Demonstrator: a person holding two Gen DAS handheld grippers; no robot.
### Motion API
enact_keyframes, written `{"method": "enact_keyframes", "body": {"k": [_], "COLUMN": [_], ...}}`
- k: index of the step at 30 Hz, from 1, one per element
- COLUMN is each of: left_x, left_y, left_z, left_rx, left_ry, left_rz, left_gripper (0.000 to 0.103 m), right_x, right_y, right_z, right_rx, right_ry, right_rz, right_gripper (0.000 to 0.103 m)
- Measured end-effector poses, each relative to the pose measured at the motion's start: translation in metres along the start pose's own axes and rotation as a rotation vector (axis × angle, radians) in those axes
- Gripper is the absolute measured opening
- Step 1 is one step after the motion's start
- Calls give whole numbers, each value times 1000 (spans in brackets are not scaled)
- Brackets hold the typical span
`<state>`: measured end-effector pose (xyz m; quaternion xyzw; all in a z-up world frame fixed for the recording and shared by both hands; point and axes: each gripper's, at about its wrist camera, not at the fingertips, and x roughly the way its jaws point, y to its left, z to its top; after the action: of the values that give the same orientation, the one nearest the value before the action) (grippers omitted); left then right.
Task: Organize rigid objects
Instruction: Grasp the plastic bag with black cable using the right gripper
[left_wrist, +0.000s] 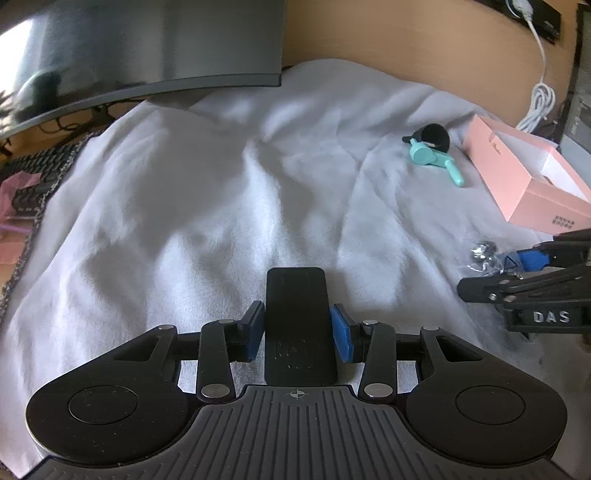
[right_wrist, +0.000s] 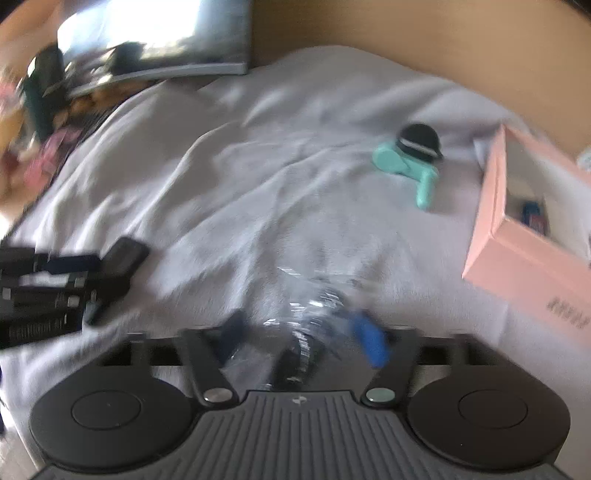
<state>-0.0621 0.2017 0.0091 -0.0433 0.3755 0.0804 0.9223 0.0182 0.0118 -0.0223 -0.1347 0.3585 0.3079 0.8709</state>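
The middle of the white cloth (left_wrist: 184, 206) lay bare and open to pass over. At its far right stood a pink box (left_wrist: 517, 181), open on top, with a teal toy (left_wrist: 434, 157) and a black cap (left_wrist: 436, 136) just beside it. A monitor (left_wrist: 129, 48) overhung the far left edge.

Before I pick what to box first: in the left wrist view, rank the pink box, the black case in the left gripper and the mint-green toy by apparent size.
1. Pink box.
2. Black case; it sits much closer to the camera, so its real rank against the box is unsure.
3. Mint-green toy, clearly smallest.
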Motion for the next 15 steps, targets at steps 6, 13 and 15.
{"method": "enact_keyframes", "body": {"k": [6, 13, 15], "left_x": [-2, -1, 3], "left_y": [-11, -53, -66], "left_z": [4, 7, 9], "left_rx": [55, 157, 187], "left_ry": [35, 72, 75], "left_rz": [-116, -265, -301], "left_gripper": [43, 43, 43], "right_x": [-21, -67, -79], "right_y": [-4, -52, -66], "right_z": [-7, -25, -32], "right_rx": [-41, 113, 164], "right_ry": [36, 29, 22], "right_rz": [21, -59, -94], "right_gripper": [22, 22, 22]}}
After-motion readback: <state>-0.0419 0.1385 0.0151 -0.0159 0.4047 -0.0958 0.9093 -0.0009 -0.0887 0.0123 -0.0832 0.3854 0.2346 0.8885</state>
